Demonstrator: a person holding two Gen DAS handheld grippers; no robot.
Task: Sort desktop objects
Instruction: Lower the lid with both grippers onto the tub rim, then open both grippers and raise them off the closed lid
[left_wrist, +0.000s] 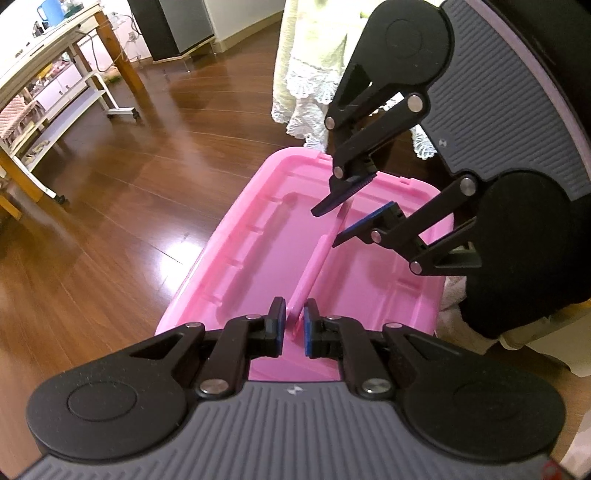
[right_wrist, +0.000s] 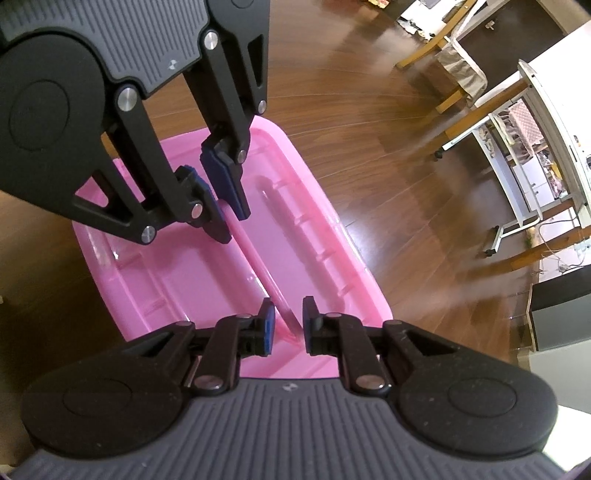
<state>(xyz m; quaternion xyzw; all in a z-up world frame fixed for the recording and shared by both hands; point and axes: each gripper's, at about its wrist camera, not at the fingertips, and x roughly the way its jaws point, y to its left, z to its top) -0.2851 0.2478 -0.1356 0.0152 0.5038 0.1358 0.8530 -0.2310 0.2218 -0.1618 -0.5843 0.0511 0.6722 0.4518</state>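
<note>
A: Biggest first. Wooden floor (left_wrist: 110, 221) fills most of both views, open and bare to the left of the bin in the left wrist view and to its right in the right wrist view.

B: Furniture at the edges?

A: White shelf cart on castors (left_wrist: 66, 110) and a wooden table leg (left_wrist: 127, 70) far upper left, well apart from the bin. Lace-edged cloth (left_wrist: 310, 85) hangs just beyond the bin's far rim.

B: The task's thing?

A: Pink plastic bin (left_wrist: 236, 236), rectangular, rounded corners, ribbed inner walls, nothing loose inside that I can see. A thin pink centre strip (left_wrist: 314, 266) runs lengthwise over its middle; handle or divider, cannot tell.

B: Left gripper?

A: Left gripper (left_wrist: 294, 325) sits at the near end of the strip, blue pads either side, narrow gap. The strip passes between them; the right-hand pad looks touching, full clamp not certain.

B: Right gripper?

A: Right gripper (right_wrist: 288, 325) is at the opposite end, facing the left one. Jaws part-open, wider than the strip, which sits between the pads nearer the left-hand one with a clear gap at the other. Not gripping.

B: Clearance?

A: Bin rims free on both long sides; the grippers crowd only the midline.
</note>
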